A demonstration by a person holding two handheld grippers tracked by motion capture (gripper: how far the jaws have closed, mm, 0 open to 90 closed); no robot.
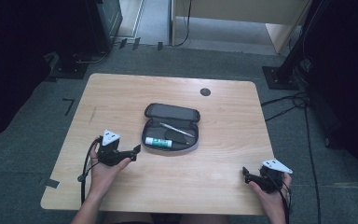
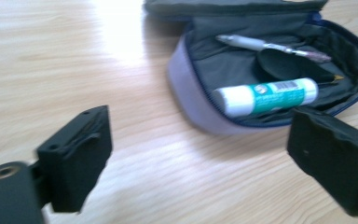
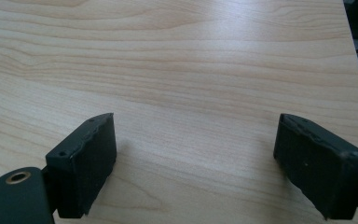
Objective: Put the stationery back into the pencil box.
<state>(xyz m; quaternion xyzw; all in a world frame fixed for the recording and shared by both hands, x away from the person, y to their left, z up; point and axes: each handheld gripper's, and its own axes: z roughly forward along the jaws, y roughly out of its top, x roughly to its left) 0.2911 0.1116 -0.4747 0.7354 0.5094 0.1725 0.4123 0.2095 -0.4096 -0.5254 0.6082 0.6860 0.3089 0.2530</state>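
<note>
The left gripper [image 1: 137, 149] lies level over the wooden table [image 1: 121, 93], held in the person's left hand [image 1: 103, 169] with the forearm rising from the bottom edge of the high view. Its jaws stand wide apart and released, with nothing between them, and they point toward the pencil case [image 1: 154, 141], which lies just beside the jaw tips at the middle of the table. The right gripper [image 1: 245, 175] sits near the table's near right corner in the right hand [image 1: 271, 198], well apart from the case, jaws likewise spread and empty, aimed leftward across bare wood.

The left gripper view brings the case up close: the open lower half holds a glue stick [image 2: 265, 95], white at one end with a green label, lying along the near wall. Behind it rests a slim silvery pen [image 2: 270, 45] and a dark rounded item I cannot make out. The high view instead gives the whole layout, with the case's lid [image 1: 171, 112] flipped back and a small dark round hole [image 1: 205, 92] in the table top beyond it. The right gripper view gives pale wood grain between two blocky black pads [image 3: 91, 161].

The case is soft fabric, dark lined, with a grey-lilac outer wall and a blue zip edge; the jaw pads are matt black and squared off
</note>
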